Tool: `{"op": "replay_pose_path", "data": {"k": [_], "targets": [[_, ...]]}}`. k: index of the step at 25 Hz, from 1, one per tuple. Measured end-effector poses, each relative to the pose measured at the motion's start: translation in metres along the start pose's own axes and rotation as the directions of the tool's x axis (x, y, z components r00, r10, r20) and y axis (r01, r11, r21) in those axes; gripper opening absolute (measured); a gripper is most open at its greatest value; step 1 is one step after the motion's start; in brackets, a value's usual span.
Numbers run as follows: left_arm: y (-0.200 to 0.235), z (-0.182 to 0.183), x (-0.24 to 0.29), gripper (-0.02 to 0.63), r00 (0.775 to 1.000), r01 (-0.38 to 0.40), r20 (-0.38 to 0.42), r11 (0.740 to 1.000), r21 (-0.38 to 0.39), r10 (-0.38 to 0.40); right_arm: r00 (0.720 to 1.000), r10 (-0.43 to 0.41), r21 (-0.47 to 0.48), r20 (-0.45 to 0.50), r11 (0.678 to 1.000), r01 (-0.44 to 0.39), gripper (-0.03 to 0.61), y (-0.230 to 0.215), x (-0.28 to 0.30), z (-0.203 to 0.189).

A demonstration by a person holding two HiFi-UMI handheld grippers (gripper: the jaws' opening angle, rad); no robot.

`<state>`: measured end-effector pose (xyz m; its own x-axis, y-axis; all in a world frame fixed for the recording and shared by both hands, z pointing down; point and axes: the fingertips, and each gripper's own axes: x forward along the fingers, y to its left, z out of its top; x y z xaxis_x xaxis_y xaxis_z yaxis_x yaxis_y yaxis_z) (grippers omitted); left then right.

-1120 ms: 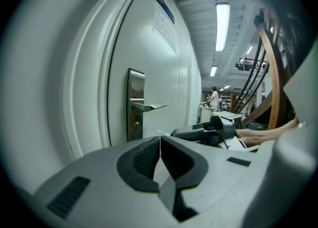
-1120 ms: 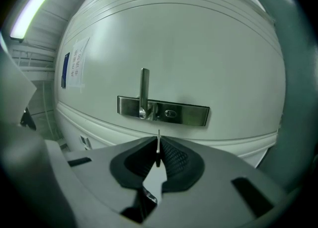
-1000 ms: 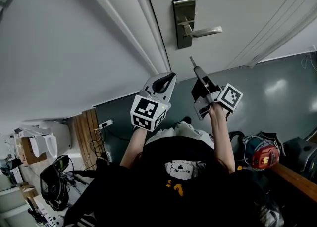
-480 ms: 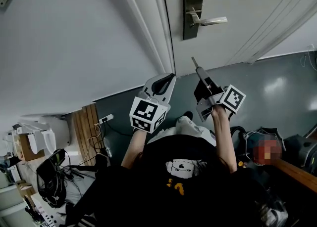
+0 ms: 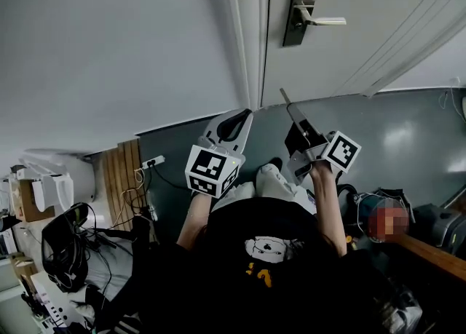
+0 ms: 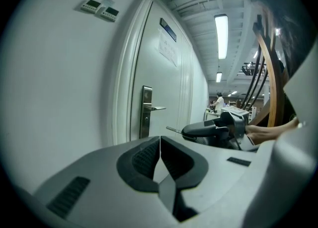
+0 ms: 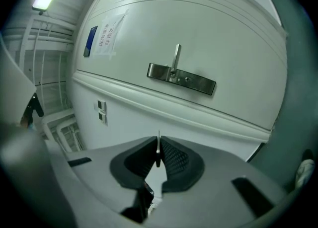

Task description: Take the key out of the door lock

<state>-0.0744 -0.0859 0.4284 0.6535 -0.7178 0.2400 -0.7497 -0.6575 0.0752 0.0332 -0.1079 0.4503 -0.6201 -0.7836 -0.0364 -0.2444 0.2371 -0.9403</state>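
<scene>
Key [image 7: 158, 150] is already out of the lock plate [image 5: 301, 9] & well apart from it, pinched in right gripper [image 5: 295, 116] jaws; left gripper [image 5: 242, 118] jaws closed w/ nothing between, so task looks done.

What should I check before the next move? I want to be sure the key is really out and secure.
1. Key clear of the lock plate: ok. It is apart from the plate, with bare door between them.
2. Right gripper holding the key: ok. Its jaws are shut on the key, which sticks out ahead of them.
3. Left gripper free: ok. Its jaws are together with nothing between them.
4. Keyhole left empty: cannot tell, too small to make out.
5. Lever handle untouched: ok. Neither gripper is near it.
</scene>
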Motion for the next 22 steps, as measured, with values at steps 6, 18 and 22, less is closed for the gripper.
{"op": "replay_pose_path", "data": {"k": [6,18,22], "targets": [[-0.010,-0.010,-0.030,0.009,1.000,-0.005,0.009,1.000,-0.011,0.005,0.999,-0.001,-0.040,-0.038,0.999,0.000,0.021,0.017,-0.017,-0.035],[-0.031,-0.017,-0.048,0.009,0.999,0.013,0.036,1.000,-0.021,-0.013,0.997,-0.019,-0.078,-0.081,0.997,0.012,0.021,0.027,-0.042,-0.064],[-0.034,-0.016,-0.046,0.009,0.999,0.020,0.043,0.999,-0.025,-0.019,0.996,-0.022,-0.081,-0.087,0.997,0.015,0.021,0.027,-0.045,-0.065]]}}
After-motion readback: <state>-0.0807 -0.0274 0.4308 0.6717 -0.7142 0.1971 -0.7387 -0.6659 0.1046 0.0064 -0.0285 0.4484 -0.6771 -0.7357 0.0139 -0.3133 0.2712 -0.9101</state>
